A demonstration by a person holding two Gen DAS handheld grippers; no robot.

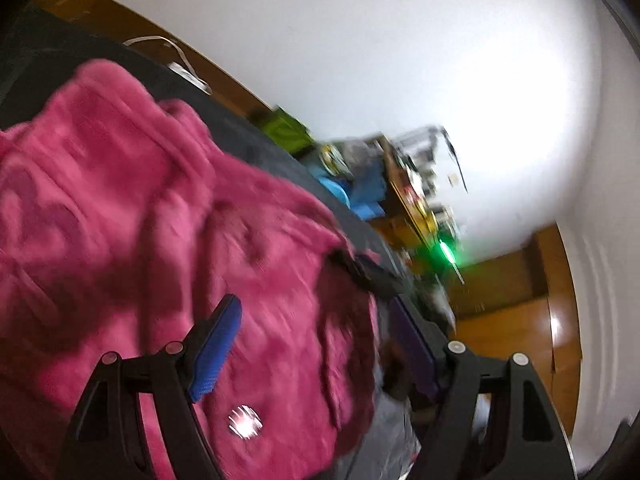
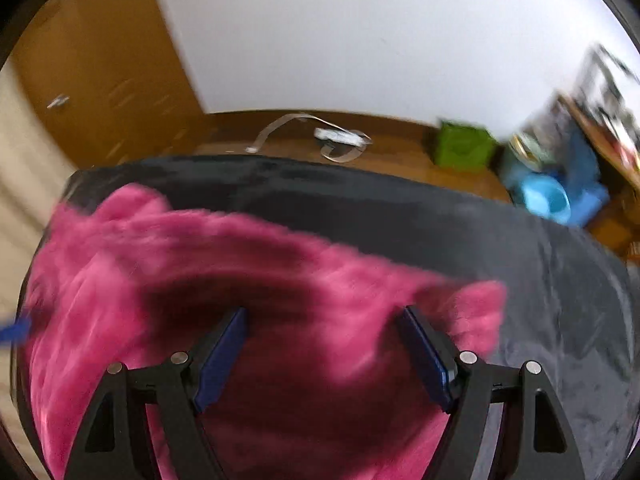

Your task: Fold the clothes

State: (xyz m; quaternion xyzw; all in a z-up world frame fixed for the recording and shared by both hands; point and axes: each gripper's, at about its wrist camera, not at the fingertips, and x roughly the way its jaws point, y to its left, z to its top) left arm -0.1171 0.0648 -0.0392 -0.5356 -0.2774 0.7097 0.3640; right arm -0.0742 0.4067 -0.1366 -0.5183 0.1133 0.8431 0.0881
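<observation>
White wall and brown wooden floor frame a dark grey covered surface, whether bed or worktop cannot be told, on which a magenta fleece garment lies rumpled. Both views are blurred. The left tongs are spread apart, gripping nothing, with the garment under and ahead of the near blue finger. The right tongs are likewise spread wide, empty, with the fleece between and beneath the blades. Only the right view shows a white power strip with its flat cable on the floor beyond the tongs, a green box and a blue basin to their right. Only the left view shows a green light among cluttered items and a bright glint on the fleece. No writing is legible.
</observation>
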